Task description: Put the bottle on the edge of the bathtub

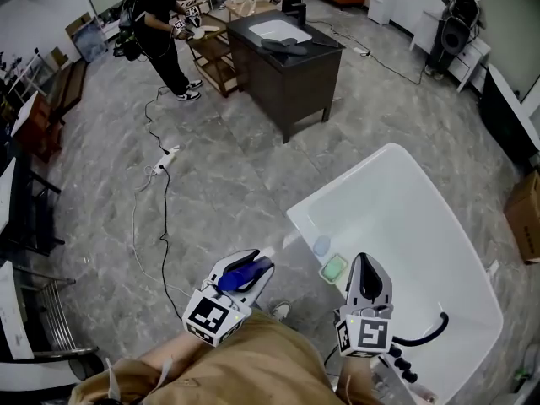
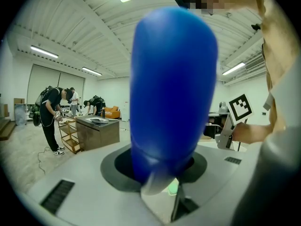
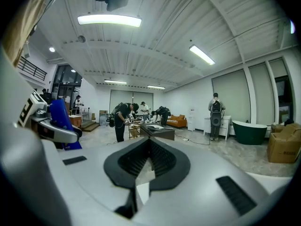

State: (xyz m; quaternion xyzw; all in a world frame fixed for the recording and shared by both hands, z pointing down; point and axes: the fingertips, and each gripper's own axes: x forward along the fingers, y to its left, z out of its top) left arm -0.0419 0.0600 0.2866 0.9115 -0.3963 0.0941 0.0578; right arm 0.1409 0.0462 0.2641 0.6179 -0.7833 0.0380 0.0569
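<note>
A blue bottle [image 1: 246,274] lies between the jaws of my left gripper [image 1: 257,265], which is shut on it, out over the floor to the left of the white bathtub [image 1: 422,226]. In the left gripper view the bottle [image 2: 174,88] fills the middle and hides most of what is ahead of the left gripper [image 2: 164,171]. My right gripper [image 1: 364,261] hovers over the tub's near edge, shut, with nothing in it. In the right gripper view the jaws of the right gripper [image 3: 149,166] meet, and the bottle [image 3: 61,121] shows at the left.
A green soap dish [image 1: 334,268] and a small pale blue item [image 1: 321,245] rest on the tub's near corner. A black hose and tap [image 1: 422,336] sit on the tub's rim by my right hand. A dark cabinet [image 1: 287,66], cables [image 1: 160,226] and a person [image 1: 164,32] are further off.
</note>
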